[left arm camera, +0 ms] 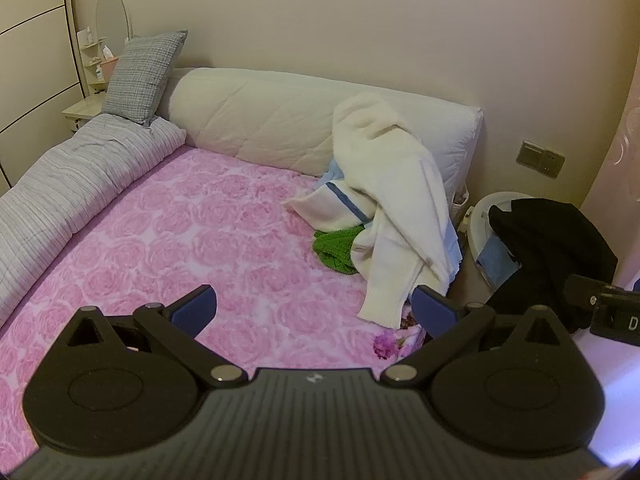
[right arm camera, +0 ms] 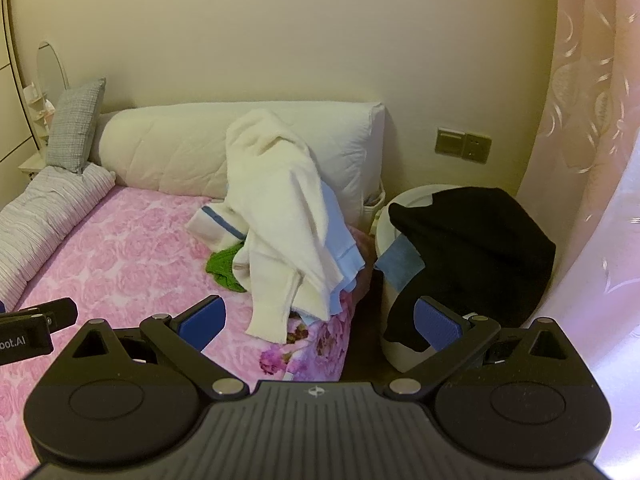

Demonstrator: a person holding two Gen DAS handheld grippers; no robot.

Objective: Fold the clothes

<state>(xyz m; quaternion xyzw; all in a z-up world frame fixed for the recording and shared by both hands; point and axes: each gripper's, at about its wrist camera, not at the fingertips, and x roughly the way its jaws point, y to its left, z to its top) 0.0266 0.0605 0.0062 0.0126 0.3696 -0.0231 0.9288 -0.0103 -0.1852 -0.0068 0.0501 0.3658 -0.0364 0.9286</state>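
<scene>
You're holding L gripper [left arm camera: 314, 310] & R gripper [right arm camera: 318, 322] w/ jaws spread, empty, lining up on cream sweater [right arm camera: 280, 216] ahead for pickup.

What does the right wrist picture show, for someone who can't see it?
An open gripper hovers over a pink bed, holding nothing. A cream sweater tops a clothes pile against the headboard, and a black garment drapes over a white basket beside the bed.
</scene>
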